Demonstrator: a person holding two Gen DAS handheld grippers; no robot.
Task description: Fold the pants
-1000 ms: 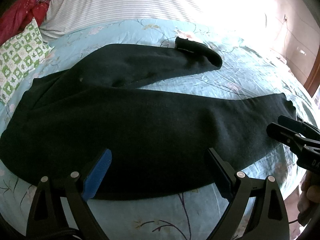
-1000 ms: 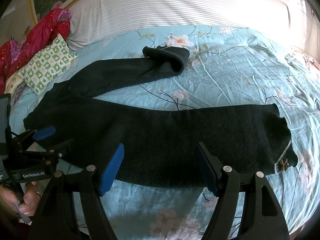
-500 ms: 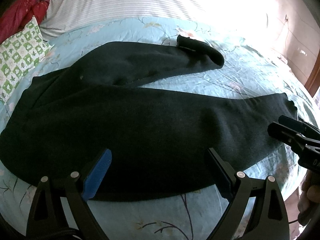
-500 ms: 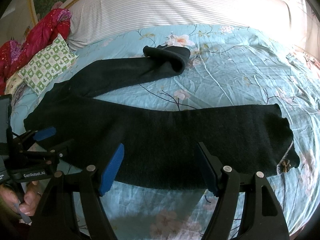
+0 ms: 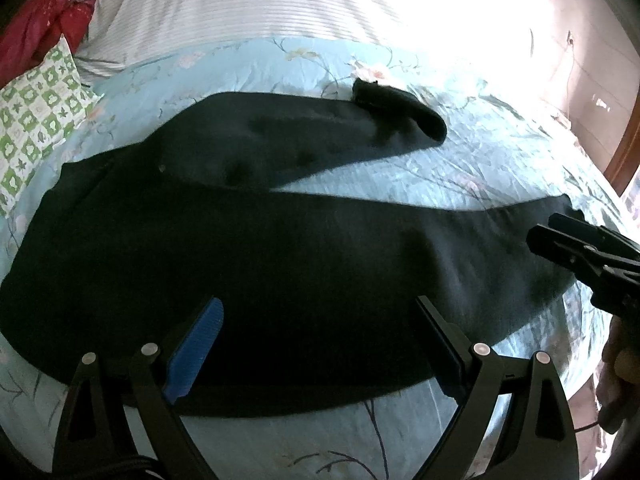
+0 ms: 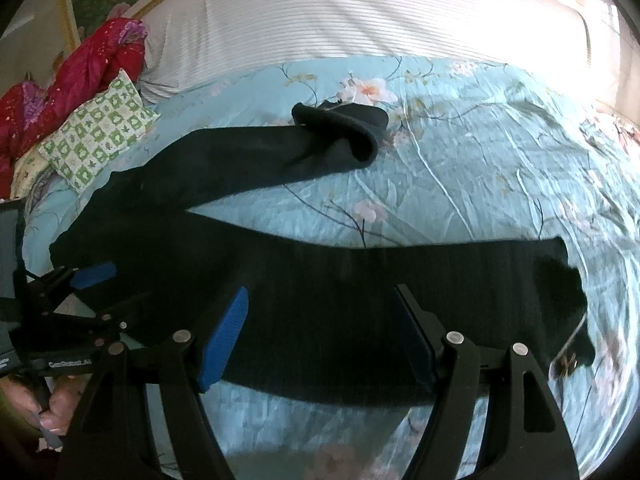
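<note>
Black pants (image 5: 280,260) lie spread on a light blue floral bedsheet (image 5: 500,152), waist to the left and legs splayed to the right. The far leg ends in a turned-over cuff (image 6: 344,128); the near leg's hem (image 6: 560,280) lies at the right. My left gripper (image 5: 318,308) is open over the near edge of the seat and thigh. My right gripper (image 6: 320,294) is open over the near leg, nothing pinched. Each gripper also shows in the other's view: right gripper (image 5: 560,240) by the hem, left gripper (image 6: 88,280) by the waist.
A green-and-white patterned pillow (image 6: 100,132) and a red quilt (image 6: 80,72) lie at the far left. A white striped cover (image 6: 360,12) fills the back of the bed. A wall (image 5: 592,80) runs along the right. A person's hand (image 6: 52,404) holds the left gripper's handle.
Almost nothing. The pants sit very slightly lower in both views, and both grippers stay open in the same places.
</note>
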